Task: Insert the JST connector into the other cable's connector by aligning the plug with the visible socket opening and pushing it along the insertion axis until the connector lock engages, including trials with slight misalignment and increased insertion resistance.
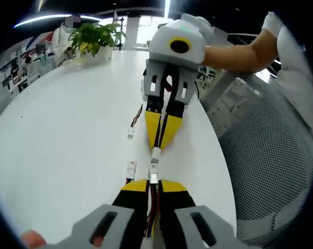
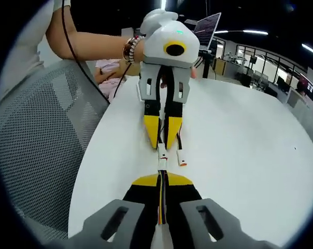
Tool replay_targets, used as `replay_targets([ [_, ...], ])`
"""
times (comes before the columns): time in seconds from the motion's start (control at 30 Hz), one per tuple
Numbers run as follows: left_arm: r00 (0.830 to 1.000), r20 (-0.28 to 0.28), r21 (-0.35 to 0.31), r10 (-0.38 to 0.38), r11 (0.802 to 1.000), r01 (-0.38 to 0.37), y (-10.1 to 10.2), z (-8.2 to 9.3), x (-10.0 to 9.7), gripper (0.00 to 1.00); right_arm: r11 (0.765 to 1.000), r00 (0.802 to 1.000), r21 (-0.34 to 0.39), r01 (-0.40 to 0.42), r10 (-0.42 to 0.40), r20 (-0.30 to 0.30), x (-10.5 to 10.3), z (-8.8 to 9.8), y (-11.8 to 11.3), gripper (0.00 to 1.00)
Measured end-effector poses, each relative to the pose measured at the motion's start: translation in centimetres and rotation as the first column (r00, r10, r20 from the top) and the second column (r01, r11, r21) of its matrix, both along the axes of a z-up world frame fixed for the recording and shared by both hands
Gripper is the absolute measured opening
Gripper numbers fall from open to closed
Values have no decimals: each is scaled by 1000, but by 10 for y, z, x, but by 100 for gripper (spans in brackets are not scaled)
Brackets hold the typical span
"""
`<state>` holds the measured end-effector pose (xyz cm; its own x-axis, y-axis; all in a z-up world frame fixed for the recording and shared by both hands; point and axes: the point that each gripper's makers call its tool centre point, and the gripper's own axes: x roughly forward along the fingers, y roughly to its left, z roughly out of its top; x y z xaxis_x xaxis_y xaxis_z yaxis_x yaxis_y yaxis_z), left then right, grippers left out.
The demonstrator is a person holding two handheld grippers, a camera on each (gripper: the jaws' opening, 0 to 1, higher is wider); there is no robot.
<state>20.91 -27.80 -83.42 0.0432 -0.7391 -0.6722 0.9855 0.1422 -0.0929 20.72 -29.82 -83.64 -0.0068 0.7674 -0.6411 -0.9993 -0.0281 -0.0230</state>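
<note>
Over the round white surface (image 1: 68,135), beside a grey mesh chair (image 2: 42,145), the left tongs (image 1: 152,182) and right tongs (image 2: 162,179) point tip to tip, each clamped narrow on its small white JST connector (image 1: 155,154) (image 2: 162,165), the two plugs meeting between them.
</note>
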Motion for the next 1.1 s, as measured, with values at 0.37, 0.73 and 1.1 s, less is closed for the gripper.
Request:
replay_targets([
  [0.37, 996, 76, 47, -40, 998, 37, 2, 10, 2, 0, 1000, 999, 6, 9, -10, 34, 6, 10, -2, 0],
  [0.73, 993, 93, 79, -70, 995, 63, 2, 7, 1, 0, 1000, 1000, -2, 4, -4, 18, 2, 8, -1, 0],
  [1.1, 991, 101, 97, -92, 992, 82, -2, 5, 0, 0, 998, 1000, -56, 1, -2, -13, -3, -1, -4, 0],
])
